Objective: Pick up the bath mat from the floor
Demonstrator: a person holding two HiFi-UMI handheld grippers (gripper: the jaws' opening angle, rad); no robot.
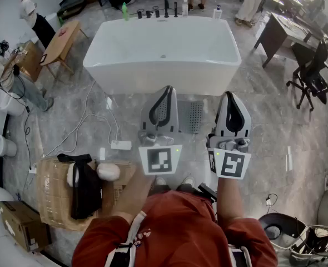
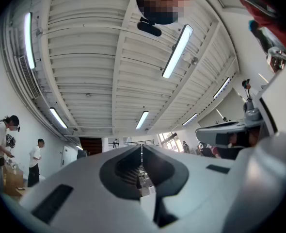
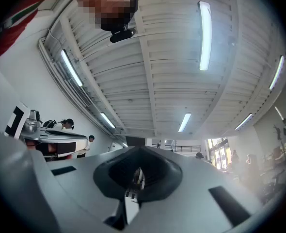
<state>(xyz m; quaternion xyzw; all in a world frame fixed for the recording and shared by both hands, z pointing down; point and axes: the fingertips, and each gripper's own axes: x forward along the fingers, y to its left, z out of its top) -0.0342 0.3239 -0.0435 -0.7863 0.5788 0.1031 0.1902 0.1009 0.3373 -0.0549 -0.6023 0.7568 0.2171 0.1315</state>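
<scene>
Mat (image 1: 195, 116) lay flat on the floor (image 1: 264, 121), just before the tub (image 1: 158, 49), and in the head view we saw it between the left gripper (image 1: 165, 92) and the right gripper (image 1: 231, 97). Both held their jaws fully together, empty, and pointed upward. We judged the mat, grey with many holes, to be light, soft and floppy, maybe clinging to the floor. We would open wide and pinch its near edge at two corners.

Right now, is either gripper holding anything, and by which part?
Nothing is held. The left gripper and right gripper are both shut and empty; the bath mat lies beyond them, untouched.
</scene>
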